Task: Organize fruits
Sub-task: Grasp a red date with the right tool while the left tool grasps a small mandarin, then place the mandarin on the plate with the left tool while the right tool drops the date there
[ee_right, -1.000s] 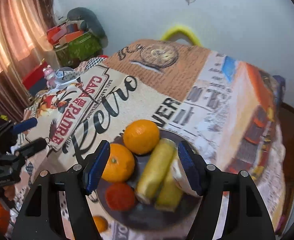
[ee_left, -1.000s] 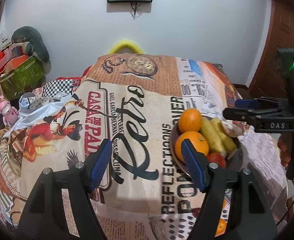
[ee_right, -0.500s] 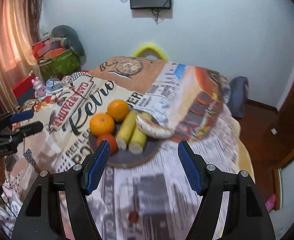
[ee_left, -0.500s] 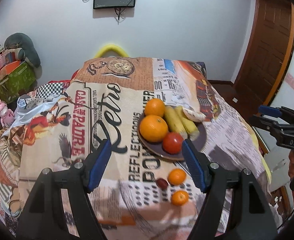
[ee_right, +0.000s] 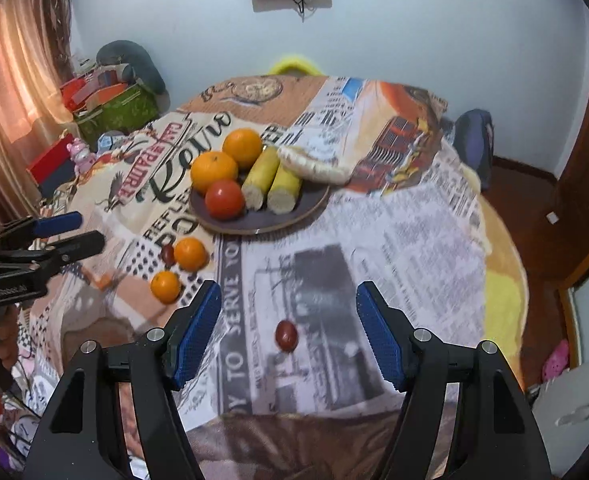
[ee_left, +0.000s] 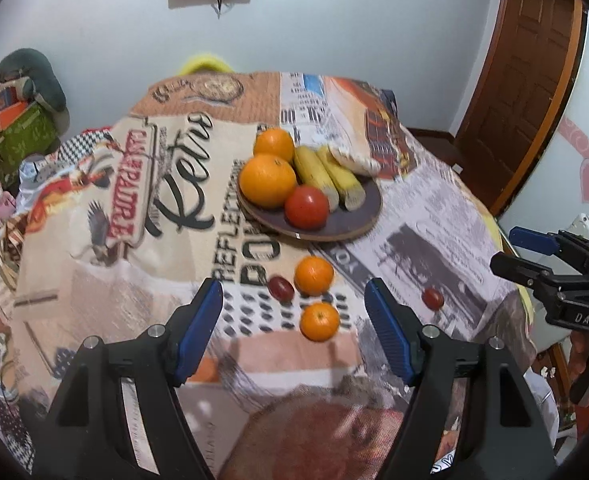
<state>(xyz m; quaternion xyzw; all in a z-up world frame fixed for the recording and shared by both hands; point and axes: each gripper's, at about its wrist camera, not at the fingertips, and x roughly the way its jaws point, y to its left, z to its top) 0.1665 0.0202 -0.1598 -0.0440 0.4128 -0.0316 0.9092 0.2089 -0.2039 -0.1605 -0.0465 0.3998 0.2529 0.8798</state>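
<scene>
A dark plate [ee_left: 350, 224] [ee_right: 302, 210] on the printed tablecloth holds two oranges [ee_left: 268, 180], a tomato [ee_left: 307, 207], two yellow bananas [ee_left: 326, 176] and a pale piece [ee_right: 314, 164]. Two small oranges [ee_left: 314, 276] [ee_left: 319, 321] and a dark red fruit [ee_left: 281, 287] lie loose in front of the plate. Another small red fruit [ee_right: 286, 335] [ee_left: 433, 298] lies apart to the right. My left gripper [ee_left: 294, 324] is open and empty above the loose oranges. My right gripper [ee_right: 288, 338] is open and empty above the lone red fruit.
The table edge runs close below both grippers. A yellow chair back [ee_right: 292, 65] stands behind the table. Boxes and toys [ee_right: 106, 104] are piled at the left by a curtain. A wooden door [ee_left: 534, 80] is at the right.
Both grippers have pulled back and up from the plate toward the near table edge. The loose oranges and red fruits have come into view. Both stayed open.
</scene>
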